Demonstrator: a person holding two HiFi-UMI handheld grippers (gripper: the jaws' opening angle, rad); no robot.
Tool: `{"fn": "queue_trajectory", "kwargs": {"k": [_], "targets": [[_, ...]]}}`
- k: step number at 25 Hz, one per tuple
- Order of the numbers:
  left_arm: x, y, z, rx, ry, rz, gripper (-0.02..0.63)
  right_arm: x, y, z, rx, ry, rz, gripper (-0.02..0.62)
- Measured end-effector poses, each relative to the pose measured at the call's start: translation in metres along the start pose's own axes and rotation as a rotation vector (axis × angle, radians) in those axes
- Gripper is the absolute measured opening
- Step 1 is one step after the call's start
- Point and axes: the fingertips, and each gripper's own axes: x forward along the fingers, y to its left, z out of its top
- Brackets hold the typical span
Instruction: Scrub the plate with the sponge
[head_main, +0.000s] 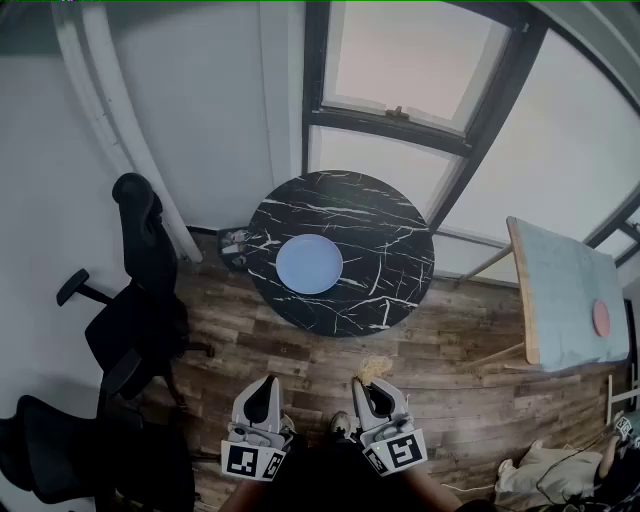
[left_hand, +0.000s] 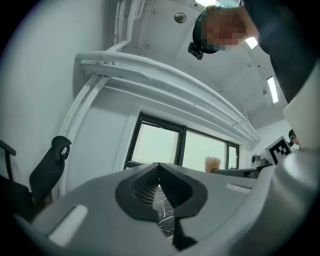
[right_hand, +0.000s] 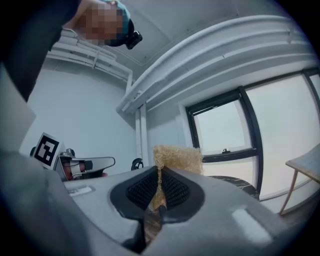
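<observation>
Two tools, held low and side by side over the wood floor (head_main: 455, 365); right tool (right_hand: 159, 186) clamped on one tan sponge (right_hand: 177, 157), which sticks up past its tips; left tool (left_hand: 159, 182) closed, nothing in it; one pale blue plate (head_main: 309, 264) flat on the round black marble table (head_main: 385, 240), well ahead of both tools; one light-topped side table (head_main: 565, 290) at right; two black chairs (head_main: 140, 270) at left.

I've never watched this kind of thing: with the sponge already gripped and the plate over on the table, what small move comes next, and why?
Probably carry the right tool, shut on the sponge, forward toward the blue plate on the round table. The sponge is gripped, but that tool is well short of the plate, not yet over the table.
</observation>
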Motion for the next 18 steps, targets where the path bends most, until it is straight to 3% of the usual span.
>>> {"fn": "queue_trajectory", "kwargs": {"k": [18], "targets": [[0.011,-0.032,-0.017,0.003,0.019,0.035,-0.008,-0.022,-0.035,-0.005,0.029,0.003,0.025,0.023]]}}
